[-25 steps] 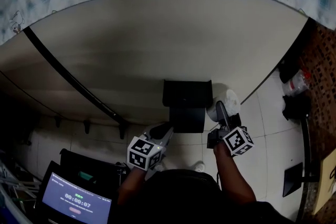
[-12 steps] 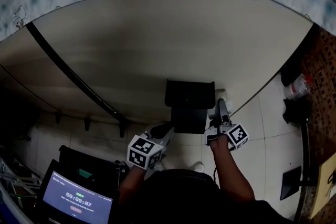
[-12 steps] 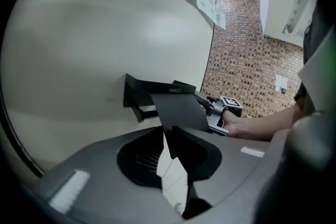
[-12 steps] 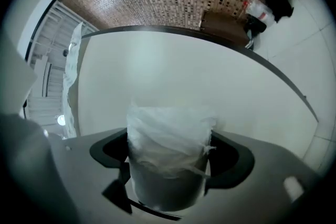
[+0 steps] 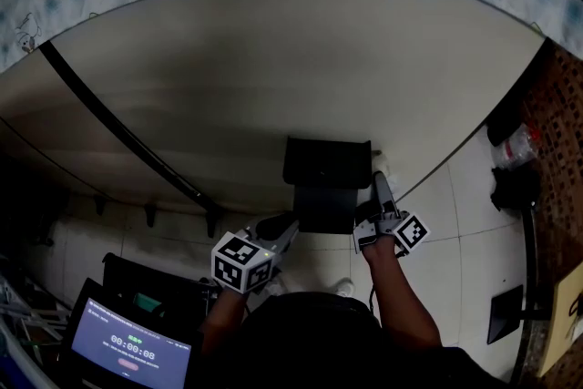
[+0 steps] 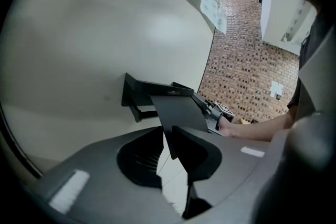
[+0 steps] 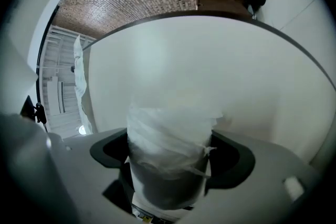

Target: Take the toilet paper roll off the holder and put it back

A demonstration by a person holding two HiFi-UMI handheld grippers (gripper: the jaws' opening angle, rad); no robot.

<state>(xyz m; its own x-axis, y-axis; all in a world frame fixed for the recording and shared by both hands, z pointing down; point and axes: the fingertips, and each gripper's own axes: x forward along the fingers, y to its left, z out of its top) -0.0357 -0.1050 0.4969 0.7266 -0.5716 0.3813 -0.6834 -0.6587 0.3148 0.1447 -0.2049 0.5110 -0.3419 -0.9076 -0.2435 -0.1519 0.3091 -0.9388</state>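
Right gripper view: my right tool [image 7: 170, 160] is clamped on the toilet paper roll [image 7: 169, 128], just right of the holder [image 5: 326, 164]. My left tool [image 6: 167, 138], nearer, pinches the holder's flap [image 6: 181, 113].

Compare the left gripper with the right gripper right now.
On the left gripper the jaws stand almost together, pinching the thin black cover flap of the black wall holder; on the right gripper they stand wide apart, clamped round the white toilet paper roll. The left gripper meets the holder's front, the right gripper its right side. Both hold something.
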